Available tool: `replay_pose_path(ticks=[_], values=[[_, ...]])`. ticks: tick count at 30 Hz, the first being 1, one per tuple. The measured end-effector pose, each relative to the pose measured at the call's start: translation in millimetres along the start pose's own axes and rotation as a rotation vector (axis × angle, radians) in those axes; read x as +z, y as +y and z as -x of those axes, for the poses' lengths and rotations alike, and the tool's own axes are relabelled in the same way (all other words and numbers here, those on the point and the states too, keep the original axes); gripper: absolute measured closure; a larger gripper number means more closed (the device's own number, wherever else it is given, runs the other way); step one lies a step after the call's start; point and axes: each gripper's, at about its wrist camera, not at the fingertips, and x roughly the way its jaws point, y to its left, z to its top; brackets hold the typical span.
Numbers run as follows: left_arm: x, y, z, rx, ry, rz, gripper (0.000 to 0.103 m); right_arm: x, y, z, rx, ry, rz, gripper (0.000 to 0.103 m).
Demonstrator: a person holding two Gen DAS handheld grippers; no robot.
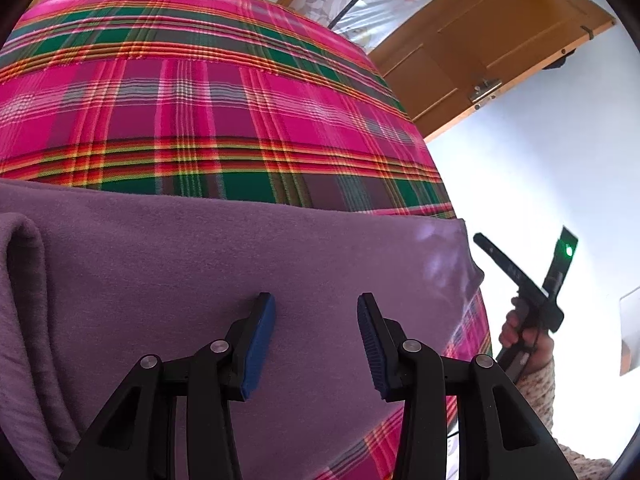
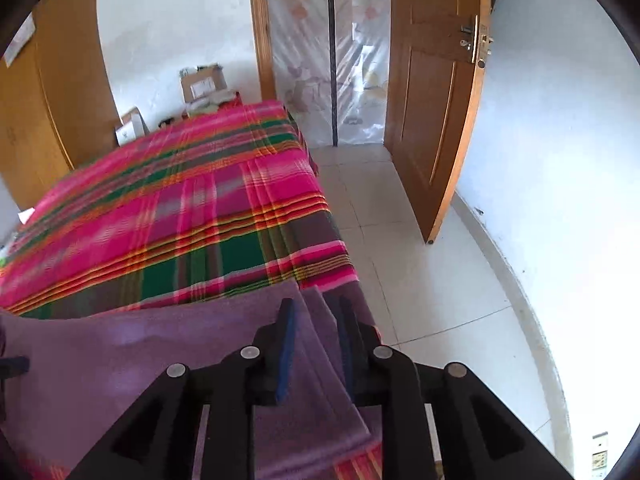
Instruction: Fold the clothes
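A purple garment (image 1: 248, 248) lies spread on the near end of a bed under a pink and green plaid sheet (image 1: 208, 92). A thick rolled fold (image 1: 24, 280) runs along its left side. My left gripper (image 1: 315, 298) hovers open just above the garment's middle, with nothing between its blue pads. My right gripper (image 2: 316, 308) is at the garment's right edge (image 2: 320, 340), by the bed's side. Layered cloth lies between its narrowly parted jaws, and the pads do not press on it. In the left wrist view a hand (image 1: 520, 328) holds the right gripper's handle.
The bed's right edge (image 2: 344, 248) drops to a white tiled floor (image 2: 420, 300). A wooden door (image 2: 432, 112) stands open beside a doorway hung with a plastic curtain (image 2: 328, 60). Cardboard boxes (image 2: 202, 82) sit at the bed's far end, against a white wall.
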Motion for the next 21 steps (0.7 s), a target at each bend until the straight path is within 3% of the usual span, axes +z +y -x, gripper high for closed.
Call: replay_pose_path(ticks=[5, 8, 12, 18, 21], values=[[-5, -11, -3, 0.015, -0.004, -0.038, 0.059, -23, -4, 19, 0.015, -0.037, 0.007, 0.072], [-8, -21, -6, 0.035, -0.008, -0.078, 0.059, -36, -10, 15, -0.004, 0.005, -0.012, 0.072], [-16, -41, -11, 0.083, -0.017, -0.175, 0.059, -45, -18, 13, 0.056, 0.003, -0.062, 0.072], [-30, -61, -28, 0.096, 0.022, -0.236, 0.058, -50, -17, 15, 0.023, -0.014, -0.060, 0.092], [-36, -70, -32, 0.059, 0.058, -0.260, 0.058, -55, -17, 18, 0.018, -0.014, -0.072, 0.096]])
